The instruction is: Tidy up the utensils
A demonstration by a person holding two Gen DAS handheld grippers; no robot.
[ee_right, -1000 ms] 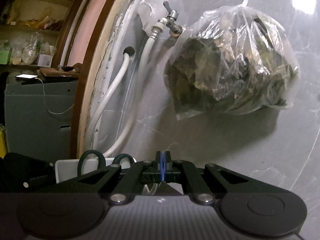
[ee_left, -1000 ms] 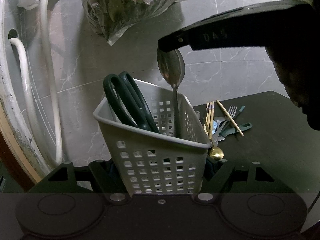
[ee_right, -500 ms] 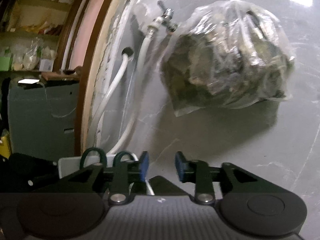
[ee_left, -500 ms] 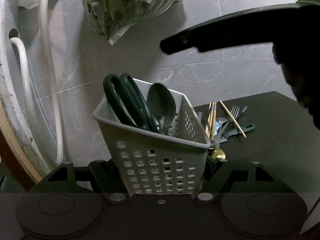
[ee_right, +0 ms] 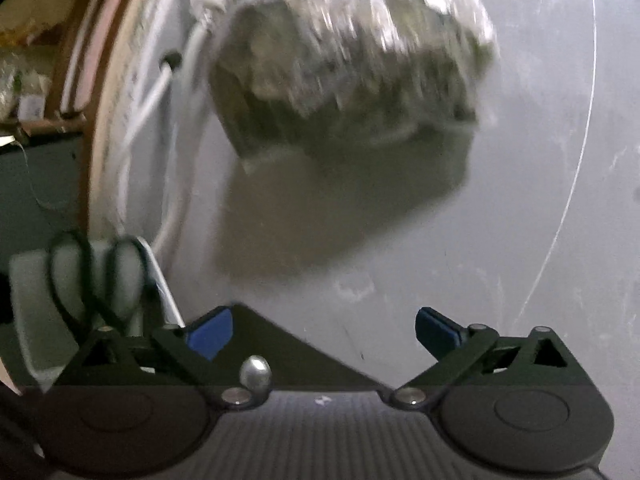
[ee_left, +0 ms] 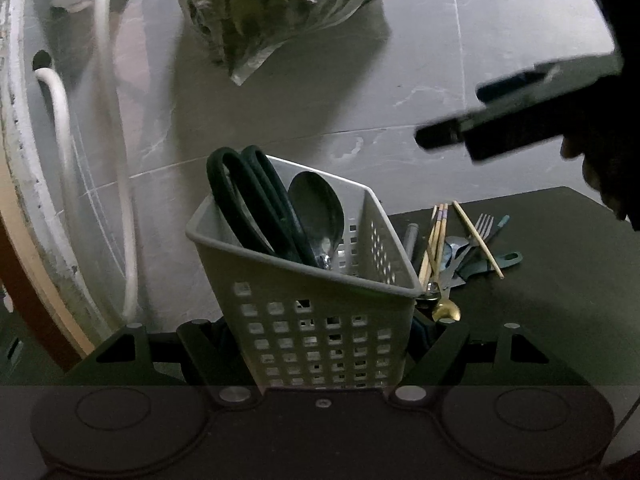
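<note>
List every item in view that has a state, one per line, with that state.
Left tool: shut on the basket.
Right tool: open, holding nothing.
Basket: tilted, gripped near its base.
Scissors: in the basket, handles up.
Spoon: in the basket, bowl up.
Chopsticks: loose on the table.
Fork: loose on the table.
Gold spoon: loose on the table.
Plastic bag: hanging, full.

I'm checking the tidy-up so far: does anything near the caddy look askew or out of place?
Yes. The white caddy leans rather than standing square, gripped by the left gripper. Behind it, the loose utensils lie crisscrossed on the dark table, unsorted. Scissors and spoon already sit inside.
</note>
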